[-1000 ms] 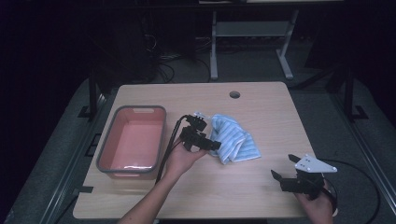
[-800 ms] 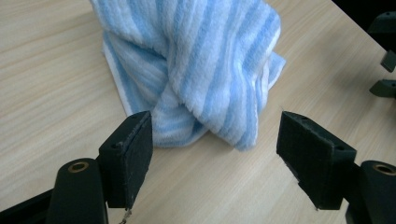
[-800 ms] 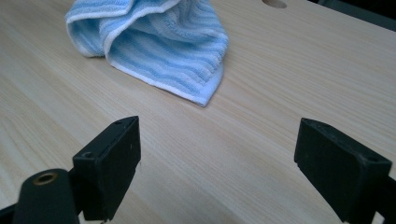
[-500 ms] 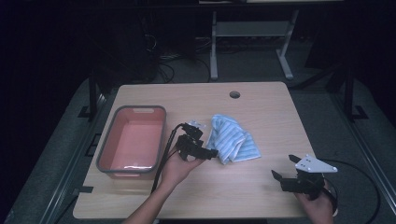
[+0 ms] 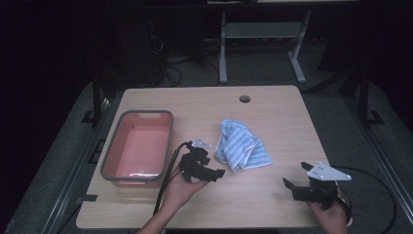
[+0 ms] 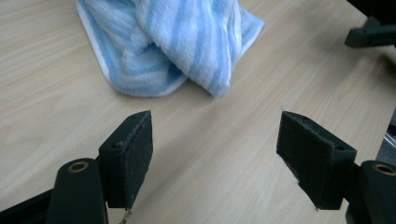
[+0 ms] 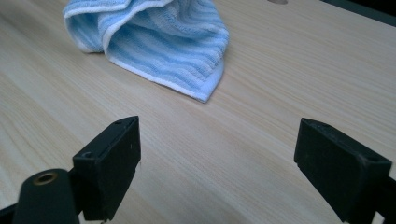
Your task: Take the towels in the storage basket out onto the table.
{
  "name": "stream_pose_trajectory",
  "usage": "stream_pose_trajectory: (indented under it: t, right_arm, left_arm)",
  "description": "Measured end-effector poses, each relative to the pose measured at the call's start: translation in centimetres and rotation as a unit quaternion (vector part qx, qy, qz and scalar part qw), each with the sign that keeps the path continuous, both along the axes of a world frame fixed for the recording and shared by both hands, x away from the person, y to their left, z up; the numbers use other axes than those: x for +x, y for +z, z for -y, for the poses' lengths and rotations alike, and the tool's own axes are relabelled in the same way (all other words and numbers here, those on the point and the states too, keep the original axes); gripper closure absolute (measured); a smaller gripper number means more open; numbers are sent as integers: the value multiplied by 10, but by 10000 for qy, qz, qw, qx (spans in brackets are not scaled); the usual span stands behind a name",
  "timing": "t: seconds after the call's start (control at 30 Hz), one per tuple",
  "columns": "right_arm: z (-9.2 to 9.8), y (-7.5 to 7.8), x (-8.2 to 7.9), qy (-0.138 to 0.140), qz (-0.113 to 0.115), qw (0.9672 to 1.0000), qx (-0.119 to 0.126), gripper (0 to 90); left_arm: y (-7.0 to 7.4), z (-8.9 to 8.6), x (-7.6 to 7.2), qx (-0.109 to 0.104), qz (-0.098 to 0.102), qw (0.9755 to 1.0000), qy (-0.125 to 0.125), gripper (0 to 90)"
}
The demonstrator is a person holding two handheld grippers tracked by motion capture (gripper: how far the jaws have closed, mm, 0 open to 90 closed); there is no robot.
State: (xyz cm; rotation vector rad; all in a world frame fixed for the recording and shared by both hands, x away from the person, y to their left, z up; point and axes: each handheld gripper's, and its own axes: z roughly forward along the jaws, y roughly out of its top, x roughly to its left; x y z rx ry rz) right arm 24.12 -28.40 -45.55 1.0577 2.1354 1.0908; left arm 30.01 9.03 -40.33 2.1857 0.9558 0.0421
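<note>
On the wooden table (image 5: 272,112), a grey-rimmed pink tub (image 5: 138,147) is sitting at the left with nothing visible inside, and a crumpled blue-striped towel (image 5: 241,150) is lying near the middle, nothing blocking it. The left gripper (image 5: 214,173) is hovering just beside the towel's near-left edge with jaws apart, while the right gripper (image 5: 290,185), jaws likewise apart, is waiting well off at the near-right corner, its hand partly cut off by the frame.

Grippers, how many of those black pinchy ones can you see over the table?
2. The left gripper hangs open near the table's middle, just short of the striped blue towel and beside the pink tub. The right gripper is open near the table's front right corner.
</note>
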Motion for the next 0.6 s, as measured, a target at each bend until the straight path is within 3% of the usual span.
stream_pose_trajectory:
  t: [0.27, 0.6]
  right_arm:
    - [1, 0, -1, -13, 45, 10000, -18, 141]
    - [1, 1, -3, 8, 111, 9999, 10, 141]
  left_arm:
    - [-8, -5, -17, -117, -4, 9999, -50, 264]
    - [-17, -12, -29, -59, 38, 10000, -44, 263]
